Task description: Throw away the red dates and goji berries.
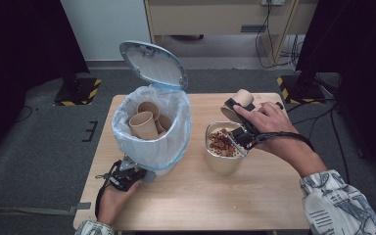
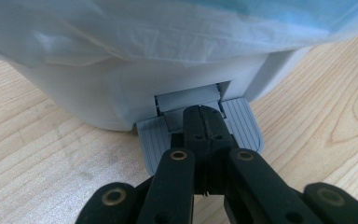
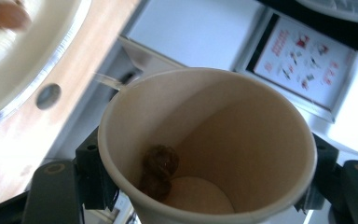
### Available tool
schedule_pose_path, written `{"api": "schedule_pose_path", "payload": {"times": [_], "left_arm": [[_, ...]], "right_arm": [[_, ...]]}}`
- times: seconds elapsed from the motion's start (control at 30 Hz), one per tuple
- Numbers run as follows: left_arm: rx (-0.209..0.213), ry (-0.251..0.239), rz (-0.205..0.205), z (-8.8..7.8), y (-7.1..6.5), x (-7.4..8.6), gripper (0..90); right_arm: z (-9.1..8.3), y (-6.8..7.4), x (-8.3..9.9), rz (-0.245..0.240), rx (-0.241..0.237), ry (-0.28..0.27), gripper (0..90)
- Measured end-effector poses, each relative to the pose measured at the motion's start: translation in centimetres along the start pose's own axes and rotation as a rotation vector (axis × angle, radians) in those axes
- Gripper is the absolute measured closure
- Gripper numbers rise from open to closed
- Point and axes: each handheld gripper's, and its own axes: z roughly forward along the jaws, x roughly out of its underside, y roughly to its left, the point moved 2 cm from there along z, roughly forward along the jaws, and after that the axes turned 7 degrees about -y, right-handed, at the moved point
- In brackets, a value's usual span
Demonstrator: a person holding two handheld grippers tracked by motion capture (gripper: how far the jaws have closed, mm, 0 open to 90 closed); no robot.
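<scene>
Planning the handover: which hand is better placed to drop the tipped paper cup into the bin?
Right: its gripper already grips the paper cup, while the left gripper presses the pedal of the bin, lid up.

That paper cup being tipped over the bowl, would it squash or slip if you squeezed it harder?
The paper cup probably dents easily: its wall looks thin, and the right gripper clamps it from both sides. It seems light, since only a few brown pieces cling inside. Its matte paper likely grips rather than slips, even tilted toward the bowl.
</scene>
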Motion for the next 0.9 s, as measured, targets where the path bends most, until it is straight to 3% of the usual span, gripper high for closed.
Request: {"api": "schedule_pose_path", "payload": {"times": [0.07,0.17,0.3,0.9], "left_arm": [[0.001,0.0,-0.001,0.0,0.02,0.0,89.9],[0.001,0.0,0.0,0.0,0.01,0.0,89.9],[-0.001,0.0,0.001,0.0,-0.01,0.0,89.9],[0.0,0.0,0.0,0.0,0.0,0.0,89.9]], "right_arm": [[-0.02,0.01,0.32,-0.027,0.02,0.028,26.5],[0.01,0.52,-0.21,-0.087,0.0,0.006,26.5],[-0.15,0.2,0.15,-0.028,0.033,0.01,26.5],[-0.33,-0.2,0.05,-0.039,0.059,0.007,26.3]]}}
